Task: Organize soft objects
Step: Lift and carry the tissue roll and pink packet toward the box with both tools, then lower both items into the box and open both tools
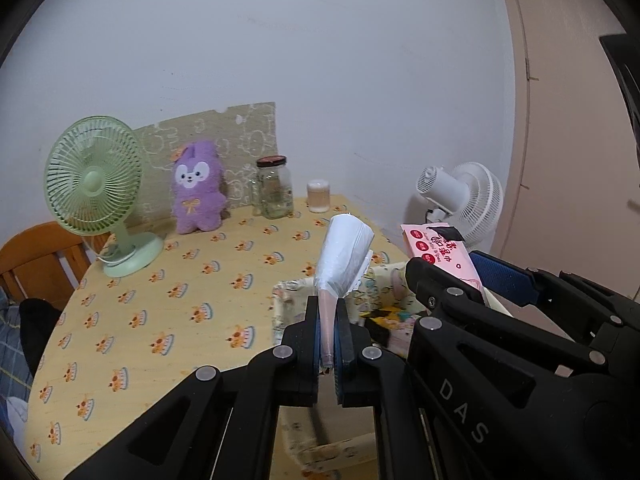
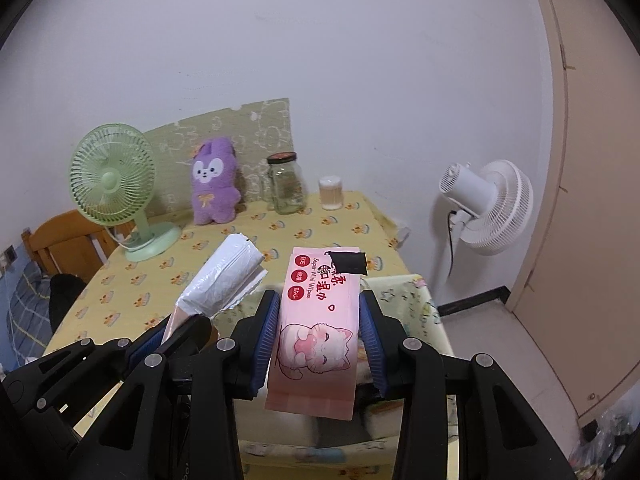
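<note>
My left gripper (image 1: 330, 320) is shut on the pink handle of a lint roller (image 1: 345, 256), whose white roll sticks up past the fingers; the same lint roller (image 2: 226, 280) shows at the left of the right wrist view. My right gripper (image 2: 318, 320) is shut on a pink pack of wet wipes (image 2: 320, 320) with a cat drawing, also seen as the wipes pack (image 1: 440, 254) from the left wrist. Both are held above a patterned fabric basket (image 1: 288, 312) at the table's near right. A purple plush bunny (image 1: 198, 192) stands at the back of the table.
A green desk fan (image 1: 96, 188) stands at the table's left, a glass jar (image 1: 274, 188) and a small cotton-swab tub (image 1: 318, 196) at the back. A white floor fan (image 2: 488, 204) is beyond the table's right edge, a wooden chair (image 1: 36, 260) at left.
</note>
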Demonstrator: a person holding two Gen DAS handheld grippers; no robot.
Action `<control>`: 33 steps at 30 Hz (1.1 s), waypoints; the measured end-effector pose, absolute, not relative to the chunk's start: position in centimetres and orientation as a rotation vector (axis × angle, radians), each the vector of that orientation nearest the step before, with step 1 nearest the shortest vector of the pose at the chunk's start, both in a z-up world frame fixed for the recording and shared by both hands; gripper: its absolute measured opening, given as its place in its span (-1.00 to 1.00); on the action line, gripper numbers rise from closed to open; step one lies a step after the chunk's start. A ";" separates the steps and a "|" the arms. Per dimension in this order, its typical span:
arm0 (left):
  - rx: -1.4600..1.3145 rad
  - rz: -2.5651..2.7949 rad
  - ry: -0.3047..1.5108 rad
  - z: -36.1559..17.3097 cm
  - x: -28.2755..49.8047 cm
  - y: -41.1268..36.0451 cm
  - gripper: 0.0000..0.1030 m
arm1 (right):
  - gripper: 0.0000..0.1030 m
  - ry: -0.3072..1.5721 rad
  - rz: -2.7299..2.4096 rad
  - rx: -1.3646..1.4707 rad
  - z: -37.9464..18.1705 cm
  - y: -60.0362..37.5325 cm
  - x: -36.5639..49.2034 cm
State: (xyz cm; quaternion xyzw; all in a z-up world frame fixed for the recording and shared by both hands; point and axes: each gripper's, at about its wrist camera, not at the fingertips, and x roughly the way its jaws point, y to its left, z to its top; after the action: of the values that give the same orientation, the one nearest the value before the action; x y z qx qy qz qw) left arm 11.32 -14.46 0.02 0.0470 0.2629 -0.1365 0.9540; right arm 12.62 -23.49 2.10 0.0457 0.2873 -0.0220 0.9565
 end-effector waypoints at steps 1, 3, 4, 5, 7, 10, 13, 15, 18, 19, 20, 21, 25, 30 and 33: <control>0.098 -0.284 0.539 -0.1 11.4 -14.8 -0.96 | -0.15 0.586 -0.051 0.095 1.9 -23.8 12.6; 0.103 -0.297 0.549 -0.4 11.7 -15.4 -0.96 | -0.15 0.595 -0.064 0.100 1.5 -24.5 12.7; 0.105 -0.301 0.553 -0.6 11.7 -15.6 -0.96 | -0.15 0.598 -0.068 0.101 1.4 -24.8 12.7; 0.107 -0.308 0.559 -0.8 11.8 -15.9 -0.96 | -0.15 0.603 -0.075 0.104 1.2 -25.1 12.7; 0.110 -0.321 0.570 -1.1 12.1 -16.5 -0.95 | -0.15 0.614 -0.088 0.107 0.8 -25.7 12.8; 0.119 -0.334 0.583 -1.5 12.3 -17.3 -0.95 | -0.15 0.626 -0.102 0.113 0.3 -26.5 12.9; 0.129 -0.350 0.596 -1.9 12.5 -18.1 -0.95 | -0.15 0.636 -0.117 0.117 -0.2 -27.2 12.9; 0.135 -0.359 0.607 -2.2 12.6 -18.4 -0.95 | -0.15 0.644 -0.124 0.120 -0.5 -27.5 13.1; 0.143 -0.375 0.627 -2.6 12.8 -18.7 -0.86 | -0.15 0.659 -0.129 0.127 -1.0 -28.0 13.3; 0.147 -0.383 0.636 -2.8 12.9 -18.9 -0.77 | -0.15 0.664 -0.129 0.129 -1.2 -28.1 13.3; 0.150 -0.390 0.643 -2.9 12.9 -19.0 -0.41 | -0.15 0.670 -0.126 0.132 -1.3 -28.2 13.4; 0.154 -0.394 0.648 -3.1 13.0 -19.1 -0.07 | -0.15 0.677 -0.124 0.135 -1.6 -28.3 13.4; 0.165 -0.398 0.662 -3.6 13.2 -19.2 0.18 | -0.16 0.689 -0.127 0.137 -2.1 -28.4 13.5; 0.197 -0.374 0.675 -4.0 13.0 -19.2 0.38 | -0.16 0.707 -0.096 0.145 -2.8 -28.1 13.8; 0.217 -0.346 0.679 -4.2 12.9 -19.1 0.46 | -0.15 0.717 -0.082 0.161 -3.3 -27.9 13.9</control>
State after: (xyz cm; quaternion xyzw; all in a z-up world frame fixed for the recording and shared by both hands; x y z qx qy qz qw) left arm 12.86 -19.10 -4.24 0.1056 0.3308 -0.1684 0.9225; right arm 13.88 -27.92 -3.26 0.0786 0.3505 -0.0401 0.9324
